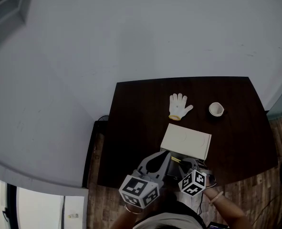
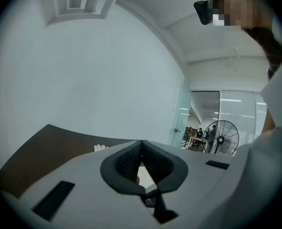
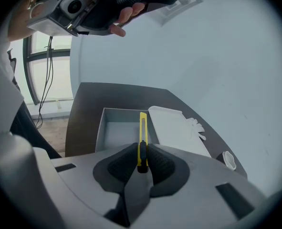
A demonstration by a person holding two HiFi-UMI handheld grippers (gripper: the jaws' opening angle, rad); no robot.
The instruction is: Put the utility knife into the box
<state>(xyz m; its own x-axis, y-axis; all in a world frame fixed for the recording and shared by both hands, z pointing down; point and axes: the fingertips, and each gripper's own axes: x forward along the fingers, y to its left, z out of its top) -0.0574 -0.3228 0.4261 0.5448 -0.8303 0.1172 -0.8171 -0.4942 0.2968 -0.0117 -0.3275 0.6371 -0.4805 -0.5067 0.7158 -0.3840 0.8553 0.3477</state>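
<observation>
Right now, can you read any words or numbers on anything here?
Nothing here can be read as words or numbers.
The yellow utility knife in the right gripper: no print shows.
The flat white box lid: no print shows.
The black-and-white marker cubes on the grippers: square patterns only, no letters.
</observation>
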